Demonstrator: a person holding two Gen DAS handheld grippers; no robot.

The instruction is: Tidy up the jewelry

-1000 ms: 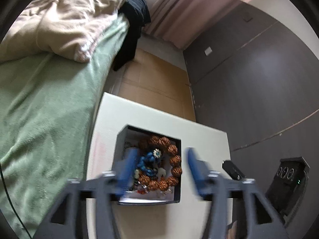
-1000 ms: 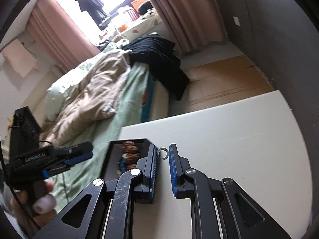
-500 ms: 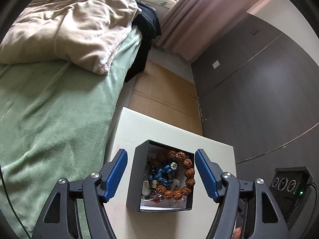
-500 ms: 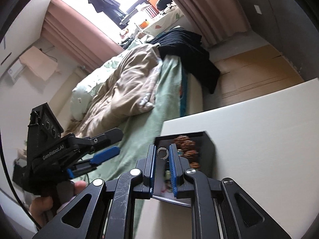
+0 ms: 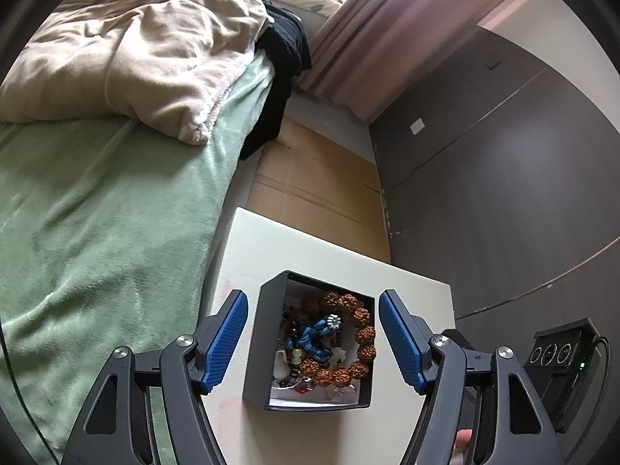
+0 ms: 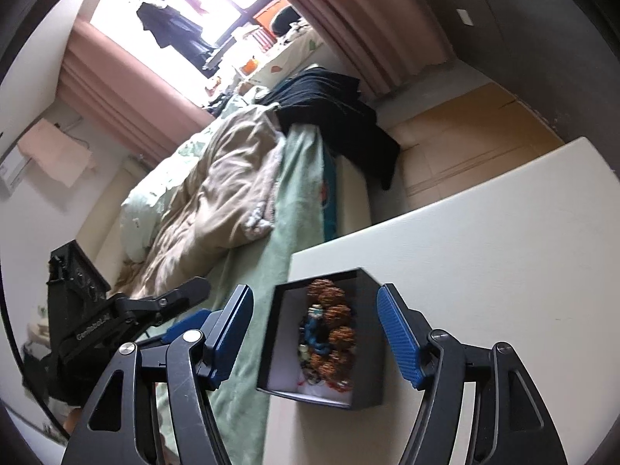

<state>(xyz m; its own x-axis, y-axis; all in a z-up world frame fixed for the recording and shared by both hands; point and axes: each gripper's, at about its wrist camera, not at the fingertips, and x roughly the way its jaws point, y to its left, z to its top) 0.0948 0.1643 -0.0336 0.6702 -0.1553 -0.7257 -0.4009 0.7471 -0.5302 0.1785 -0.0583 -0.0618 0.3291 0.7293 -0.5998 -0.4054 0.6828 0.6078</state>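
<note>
A black open box [image 5: 254, 352] sits on the white table [image 5: 271, 248]. Inside lie a brown bead bracelet [image 5: 362, 335], a blue cord bracelet [image 5: 314, 335] and small tangled pieces. My left gripper [image 5: 312, 298] hovers above the box, open, with its blue pads on either side and clear of the walls. In the right wrist view the same box [image 6: 366, 372] shows the brown beads [image 6: 337, 310]. My right gripper [image 6: 314, 290] is above it with its jaws opening and nothing between the pads. The left gripper [image 6: 195, 302] shows at the left.
A bed with a green blanket [image 5: 97, 232] and a beige quilt [image 5: 135, 50] runs along the table's left edge. Dark wall panels [image 5: 503, 193] stand to the right. Wooden floor [image 5: 317, 186] lies beyond the table's far edge. The table's right part [image 6: 503, 252] is bare.
The right gripper carried a small ring from the table to above the box, then its jaws spread and the ring left them. The left gripper stayed open over the box.
</note>
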